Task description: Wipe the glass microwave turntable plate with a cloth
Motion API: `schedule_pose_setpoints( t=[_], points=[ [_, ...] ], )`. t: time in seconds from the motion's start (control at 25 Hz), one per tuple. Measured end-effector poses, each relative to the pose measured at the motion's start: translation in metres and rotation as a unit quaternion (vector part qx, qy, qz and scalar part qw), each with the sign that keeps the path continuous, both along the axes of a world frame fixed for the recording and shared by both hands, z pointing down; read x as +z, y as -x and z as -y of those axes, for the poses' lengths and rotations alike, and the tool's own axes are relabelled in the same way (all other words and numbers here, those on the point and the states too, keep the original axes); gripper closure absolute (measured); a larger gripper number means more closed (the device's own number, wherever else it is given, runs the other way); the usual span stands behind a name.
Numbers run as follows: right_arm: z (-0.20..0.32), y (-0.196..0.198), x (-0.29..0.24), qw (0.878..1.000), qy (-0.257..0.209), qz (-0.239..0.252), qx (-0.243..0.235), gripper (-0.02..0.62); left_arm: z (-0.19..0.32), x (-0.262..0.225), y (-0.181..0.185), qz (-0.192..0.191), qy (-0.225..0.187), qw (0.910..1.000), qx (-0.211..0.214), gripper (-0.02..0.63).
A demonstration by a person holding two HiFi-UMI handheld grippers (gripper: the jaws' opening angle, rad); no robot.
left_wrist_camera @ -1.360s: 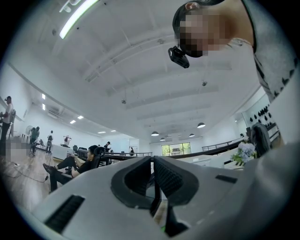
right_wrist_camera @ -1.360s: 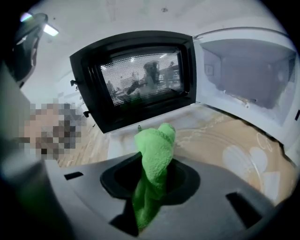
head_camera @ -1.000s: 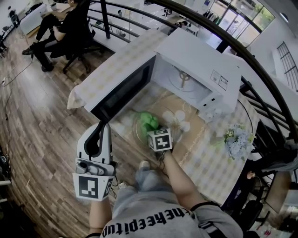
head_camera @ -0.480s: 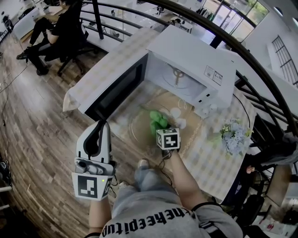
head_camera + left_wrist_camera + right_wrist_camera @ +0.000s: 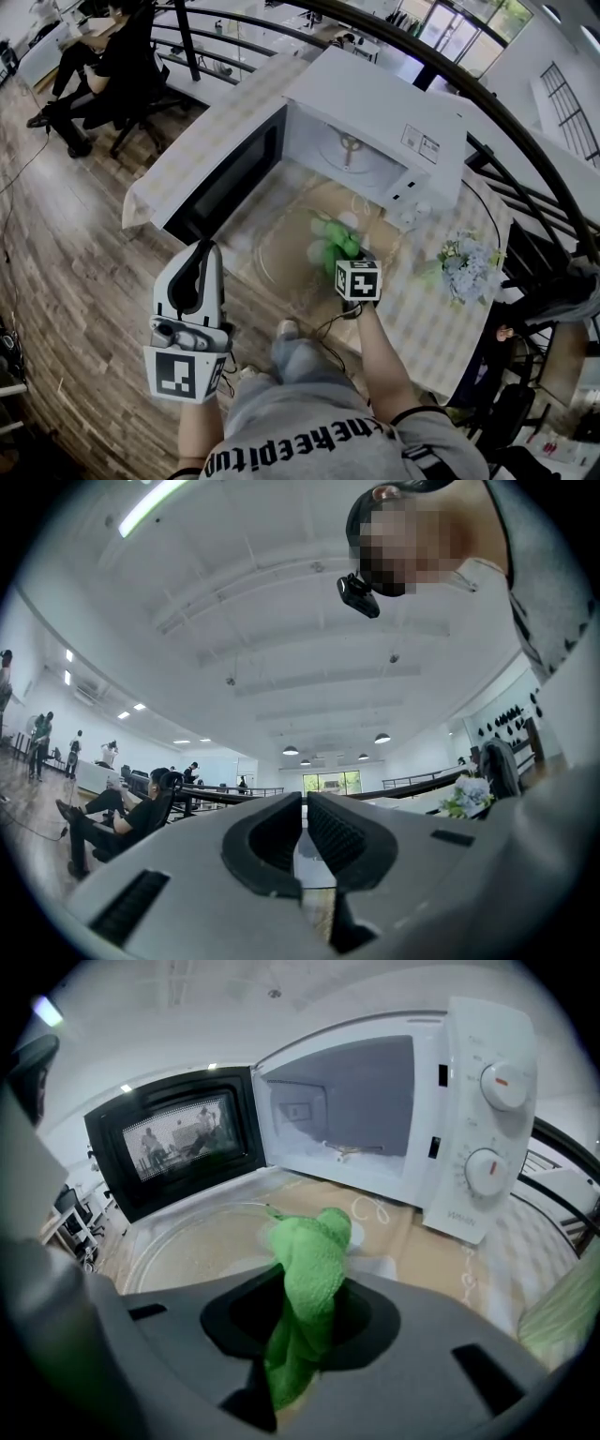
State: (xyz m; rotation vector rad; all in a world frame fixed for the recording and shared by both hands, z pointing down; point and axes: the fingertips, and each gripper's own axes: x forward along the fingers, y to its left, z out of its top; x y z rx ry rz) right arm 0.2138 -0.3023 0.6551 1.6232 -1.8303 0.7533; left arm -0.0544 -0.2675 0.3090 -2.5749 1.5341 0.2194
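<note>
The glass turntable plate [image 5: 281,253] lies on the table in front of the open microwave [image 5: 384,103]; its clear rim [image 5: 178,1241] shows in the right gripper view. My right gripper [image 5: 342,258] is shut on a bunched green cloth [image 5: 333,246], which rests over the plate's right part. That cloth [image 5: 309,1260] sticks out between the jaws of the right gripper [image 5: 300,1330]. The left gripper [image 5: 199,251] is held back near my body, left of the table and away from the plate. Its jaws [image 5: 304,832] are together with nothing between them.
The microwave door [image 5: 225,183] hangs open to the left over the table edge. A bunch of pale flowers [image 5: 466,267] stands at the table's right. A dark railing [image 5: 525,159] curves behind. A person sits on a chair [image 5: 112,66] at far left.
My right gripper has carried the green cloth to the right across the plate, from its left-middle to its right side. The left gripper has stayed where it was.
</note>
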Motion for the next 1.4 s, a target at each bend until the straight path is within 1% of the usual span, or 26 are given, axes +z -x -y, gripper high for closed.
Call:
schedule_pose_setpoints(
  t=[0.16,0.28,0.44,0.56,0.68,0.76,0.88,1.0,1.12,1.4],
  points=[
    [-0.002,-0.003,-0.002,1.000,0.010,-0.004,0.016,0.491,-0.003,-0.001,0.001,0.000,-0.002,1.0000,0.002,0.586],
    [0.000,0.020,-0.014,1.000,0.003,0.022,0.010,0.491,-0.005,-0.002,0.005,0.002,-0.002,1.0000,0.001,0.586],
    [0.001,0.087,-0.029,0.996,-0.012,0.075,-0.047,0.491,-0.009,-0.002,0.010,0.001,-0.002,1.0000,-0.004,0.586],
    [-0.006,0.146,-0.031,0.989,-0.007,0.103,-0.104,0.491,-0.012,-0.001,0.014,0.001,-0.001,1.0000,-0.008,0.586],
    [-0.016,0.192,-0.020,0.983,0.009,0.101,-0.152,0.491,-0.016,0.001,0.020,0.002,0.003,0.9999,-0.013,0.586],
    [-0.021,0.205,-0.006,0.982,0.018,0.079,-0.168,0.491,-0.019,0.002,0.025,0.004,0.005,0.9998,-0.018,0.586],
    [-0.022,0.208,-0.001,0.982,0.012,0.055,-0.183,0.491,-0.022,0.002,0.034,0.005,0.006,0.9996,-0.027,0.586],
    [-0.022,0.202,-0.003,0.982,0.012,0.053,-0.183,0.491,-0.025,0.000,0.040,0.005,0.005,0.9994,-0.033,0.586],
    [-0.024,0.183,-0.003,0.986,0.009,0.050,-0.161,0.491,-0.026,-0.003,0.039,0.006,0.002,0.9995,-0.029,0.586],
    [-0.028,0.120,0.001,0.994,0.002,0.034,-0.100,0.491,-0.028,-0.006,0.029,0.003,-0.002,0.9999,-0.015,0.586]
  ],
)
